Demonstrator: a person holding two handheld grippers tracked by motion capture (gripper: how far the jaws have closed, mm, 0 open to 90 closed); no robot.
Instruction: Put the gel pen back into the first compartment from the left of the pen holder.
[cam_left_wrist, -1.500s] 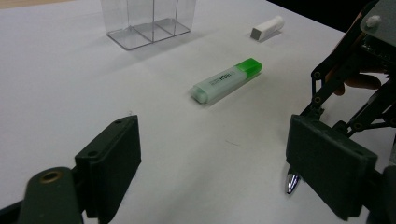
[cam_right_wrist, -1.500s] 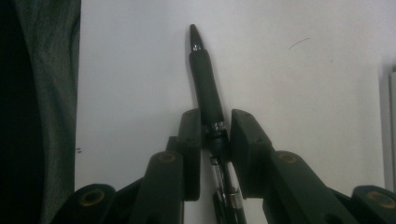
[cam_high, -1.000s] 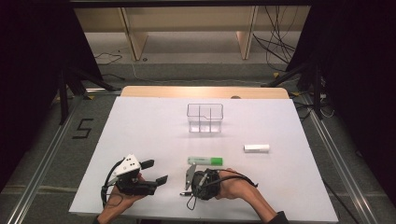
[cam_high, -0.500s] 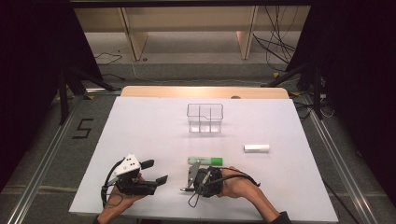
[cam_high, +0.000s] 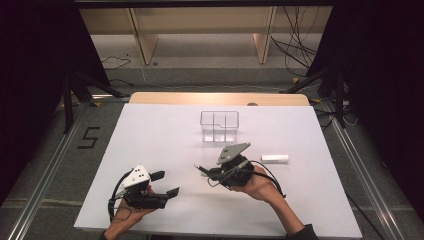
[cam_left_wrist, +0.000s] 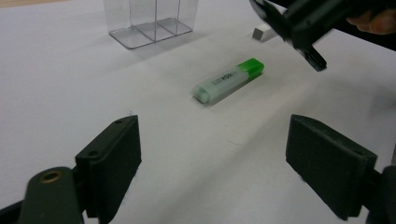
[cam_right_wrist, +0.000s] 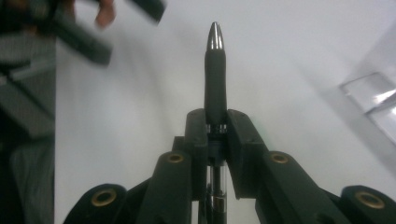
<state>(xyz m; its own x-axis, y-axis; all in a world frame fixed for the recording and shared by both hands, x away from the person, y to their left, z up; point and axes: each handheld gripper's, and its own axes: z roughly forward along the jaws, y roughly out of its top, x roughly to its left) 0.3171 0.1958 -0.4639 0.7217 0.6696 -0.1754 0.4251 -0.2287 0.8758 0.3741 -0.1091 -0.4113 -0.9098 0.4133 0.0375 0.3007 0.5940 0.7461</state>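
My right gripper (cam_high: 209, 172) hangs over the front middle of the white table (cam_high: 165, 130), shut on a pen (cam_right_wrist: 215, 79) with a black grip and a silver tip. The pen's tip (cam_high: 198, 167) pokes out to the left. In the left gripper view a green highlighter (cam_left_wrist: 229, 80) lies flat on the table, with the right gripper (cam_left_wrist: 299, 32) above and beyond it. My left gripper (cam_high: 167, 183) rests at the front left, its jaws (cam_left_wrist: 215, 158) open wide with nothing between them. A clear divided box (cam_high: 220, 126) stands upright farther back.
A small white cylinder (cam_high: 275, 159) lies right of the right gripper, seen too as a white piece (cam_left_wrist: 264, 32) behind the highlighter. Beyond the table's wooden far edge (cam_high: 220, 98) are floor, cables and shelf legs.
The right gripper has lifted and shifted away from the front edge with the pen in it, now covering the highlighter in the high view. The left gripper has stayed put.
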